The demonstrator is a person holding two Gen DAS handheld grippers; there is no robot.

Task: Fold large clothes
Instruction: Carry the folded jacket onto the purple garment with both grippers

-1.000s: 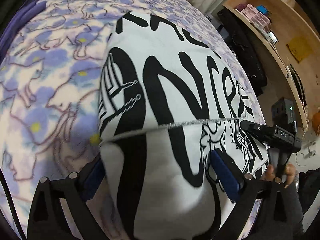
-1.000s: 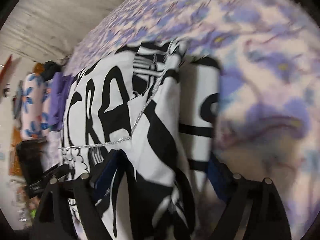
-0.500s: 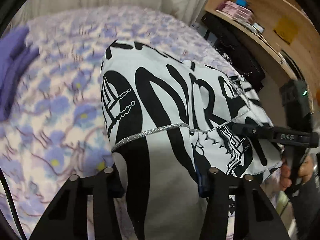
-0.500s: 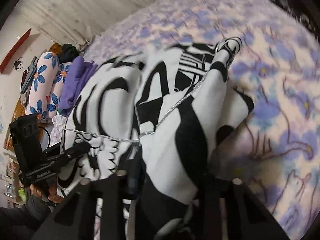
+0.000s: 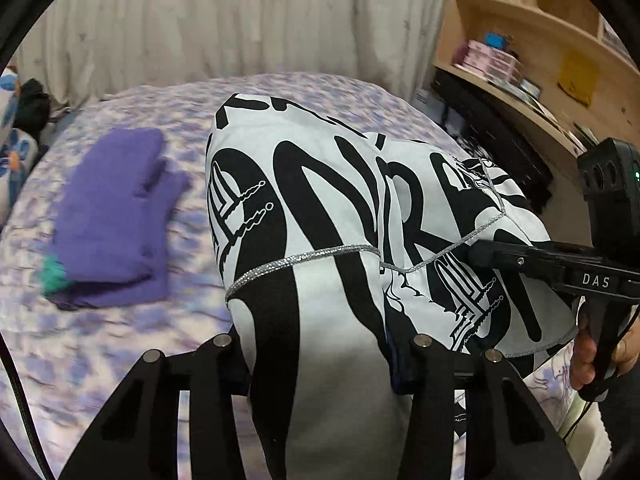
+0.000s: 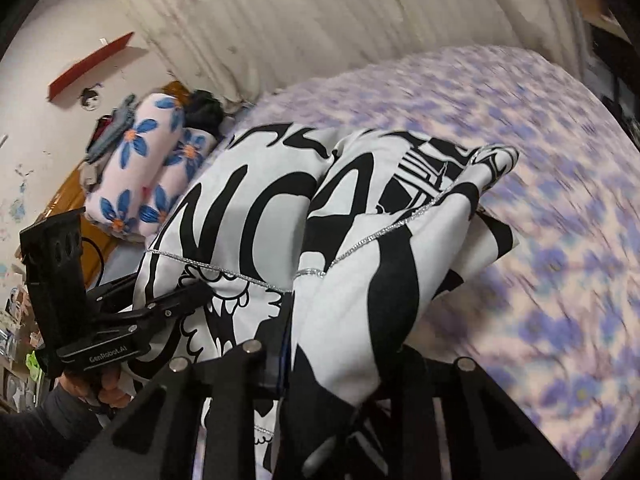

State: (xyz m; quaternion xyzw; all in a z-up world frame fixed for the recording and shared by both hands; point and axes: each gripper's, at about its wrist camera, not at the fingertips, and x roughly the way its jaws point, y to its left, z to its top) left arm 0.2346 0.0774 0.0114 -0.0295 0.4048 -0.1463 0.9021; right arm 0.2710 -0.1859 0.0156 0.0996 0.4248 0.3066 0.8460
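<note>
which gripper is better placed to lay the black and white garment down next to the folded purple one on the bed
Left, probably. Both grippers grip the black-and-white garment, but the folded purple garment lies on the left gripper side of the bed; the right gripper view shows only bare bedspread ahead.

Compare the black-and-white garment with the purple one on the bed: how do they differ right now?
The garment is white with bold black print; the purple one is plain. The garment hangs lifted, clamped by the left gripper and right gripper; the purple one lies folded, untouched. Both are over the floral bed.
</note>
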